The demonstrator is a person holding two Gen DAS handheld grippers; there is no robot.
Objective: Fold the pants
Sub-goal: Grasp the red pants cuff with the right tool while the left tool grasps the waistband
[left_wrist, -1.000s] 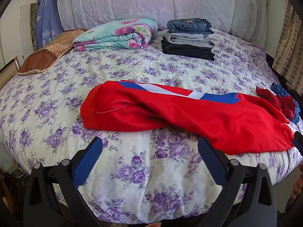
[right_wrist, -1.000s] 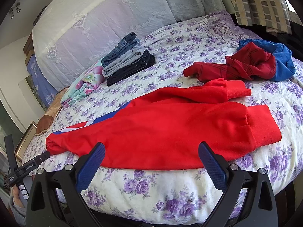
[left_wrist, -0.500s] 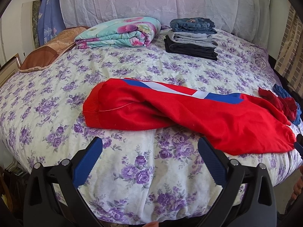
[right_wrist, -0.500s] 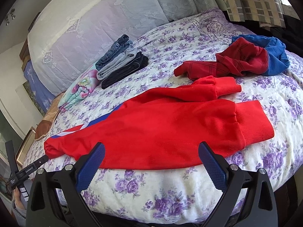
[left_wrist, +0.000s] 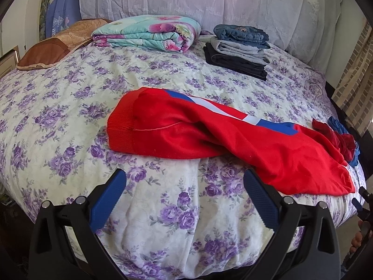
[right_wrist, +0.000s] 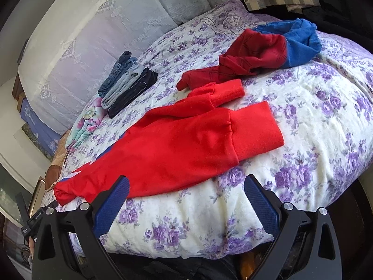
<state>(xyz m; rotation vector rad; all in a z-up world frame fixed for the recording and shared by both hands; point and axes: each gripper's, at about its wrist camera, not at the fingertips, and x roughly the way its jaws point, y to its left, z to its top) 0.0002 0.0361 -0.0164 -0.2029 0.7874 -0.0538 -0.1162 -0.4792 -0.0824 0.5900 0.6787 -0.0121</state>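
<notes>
Red pants point(left_wrist: 209, 137) with a blue and white side stripe lie lengthwise along the near edge of the bed, waistband point(left_wrist: 121, 126) to the left. In the right wrist view the pants point(right_wrist: 177, 149) end in two ribbed cuffs point(right_wrist: 254, 128) lying side by side. My left gripper point(left_wrist: 184, 186) is open and empty, just short of the pants near the waist end. My right gripper point(right_wrist: 186, 191) is open and empty, below the leg end; its left finger point(right_wrist: 112, 203) overlaps the red cloth's edge in view.
A stack of folded pants point(left_wrist: 240, 46) and a folded floral blanket point(left_wrist: 149, 32) sit at the back of the bed point(left_wrist: 70, 98). A crumpled red and blue garment point(right_wrist: 268, 46) lies beyond the cuffs. A brown pillow point(left_wrist: 56, 46) is at far left.
Both grippers have moved closer to the bed and the pants. The left view has shifted right, the right view toward the cuffs. The pants have not moved.
</notes>
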